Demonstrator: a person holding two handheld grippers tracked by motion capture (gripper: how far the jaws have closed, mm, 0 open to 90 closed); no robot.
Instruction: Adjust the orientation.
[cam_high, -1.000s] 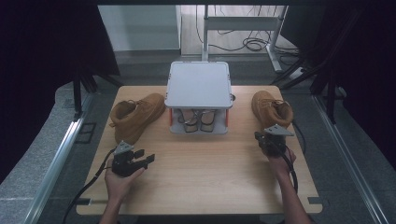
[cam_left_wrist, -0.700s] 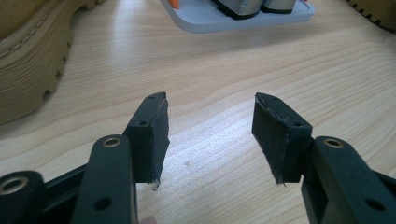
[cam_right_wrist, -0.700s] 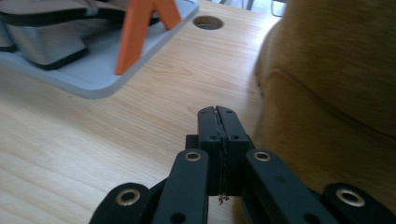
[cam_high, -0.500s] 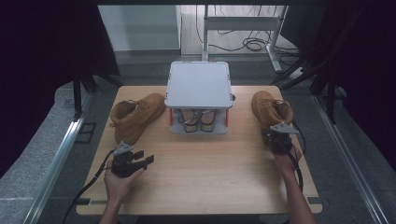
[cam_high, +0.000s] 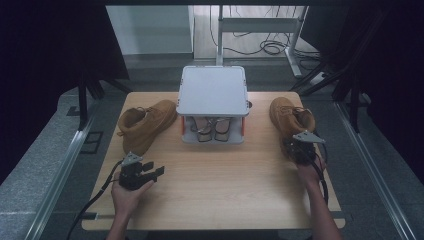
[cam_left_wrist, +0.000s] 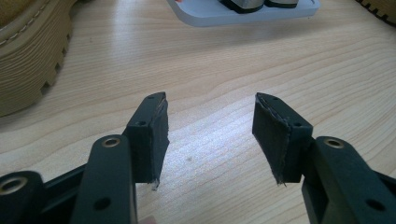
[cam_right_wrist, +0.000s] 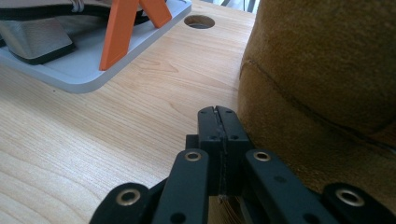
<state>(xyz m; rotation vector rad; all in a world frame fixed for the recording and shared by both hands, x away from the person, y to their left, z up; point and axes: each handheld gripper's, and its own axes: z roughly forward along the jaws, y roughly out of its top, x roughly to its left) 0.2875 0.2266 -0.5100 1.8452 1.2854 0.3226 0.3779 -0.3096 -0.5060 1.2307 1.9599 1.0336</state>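
Left boot (cam_high: 145, 125) lies on its side at the table (cam_high: 225, 185) left. Left gripper (cam_high: 150, 172) sits near it, jaws wide, nothing between. Rack (cam_high: 212, 92) stands centre. Right boot (cam_high: 290, 117) upright; right gripper (cam_high: 298, 150), jaws closed empty, just beside its heel.

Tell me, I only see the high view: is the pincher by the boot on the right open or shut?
Observer: Shut. In the right gripper view the right gripper has its jaws pressed flat together with nothing between them, just beside the right boot.
Operator: And the other pincher?
Observer: The left gripper is open, with bare wooden table showing through the gap.
Operator: What holds up the grey shelf?
Observer: Orange slanted struts stand on the rack's grey base, next to a round hole in the tabletop.
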